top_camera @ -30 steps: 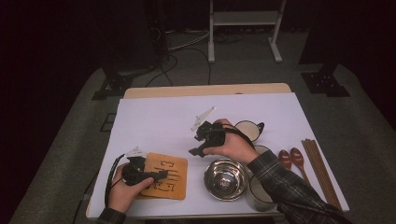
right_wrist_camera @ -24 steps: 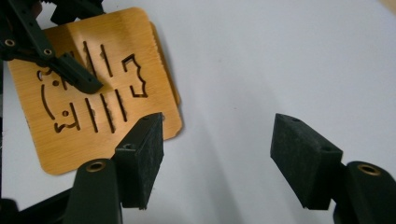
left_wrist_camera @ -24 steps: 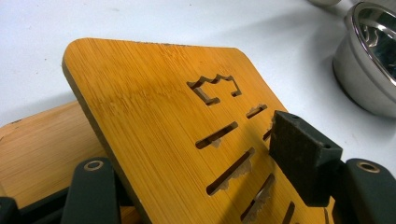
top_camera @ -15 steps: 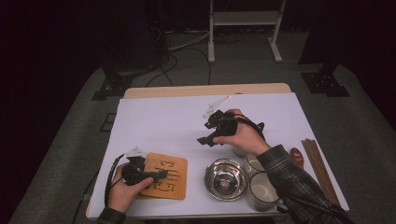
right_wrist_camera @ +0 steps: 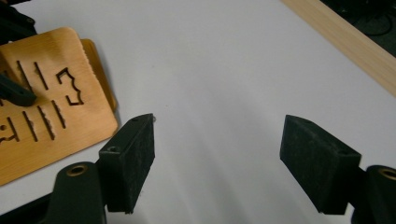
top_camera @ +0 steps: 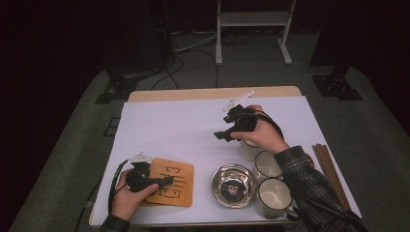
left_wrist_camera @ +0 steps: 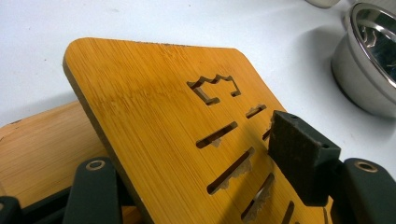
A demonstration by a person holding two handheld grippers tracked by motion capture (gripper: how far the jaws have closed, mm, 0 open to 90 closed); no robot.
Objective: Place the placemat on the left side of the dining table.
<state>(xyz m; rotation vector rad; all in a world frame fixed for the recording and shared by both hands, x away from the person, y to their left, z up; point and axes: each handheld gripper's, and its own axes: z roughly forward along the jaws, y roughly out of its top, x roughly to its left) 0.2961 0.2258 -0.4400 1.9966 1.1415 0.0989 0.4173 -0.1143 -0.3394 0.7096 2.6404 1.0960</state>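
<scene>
Bamboo trivets are the business: the left claw [top_camera: 164,181] clamps the top wooden trivet [top_camera: 170,181] at the counter's [top_camera: 183,125] near-left corner, one pad [left_wrist_camera: 299,158] pressed on its slotted face, tilting it off a second board [left_wrist_camera: 42,149] beneath. Right claw [top_camera: 223,135] hangs over bare white counter, and its jaws have just been opening, wide now, nothing between them. To separate the pair cleanly, I'd keep the left grip firm near the edge and lift gently, so the lower board doesn't drag. Textures: fine straight bamboo grain, rounded corners, cut-through slots with slightly frayed edges. Nearby sit a shiny steel bowl [top_camera: 234,185], pale mugs [top_camera: 270,195], and dark chopsticks [top_camera: 331,169] along the right side.
</scene>
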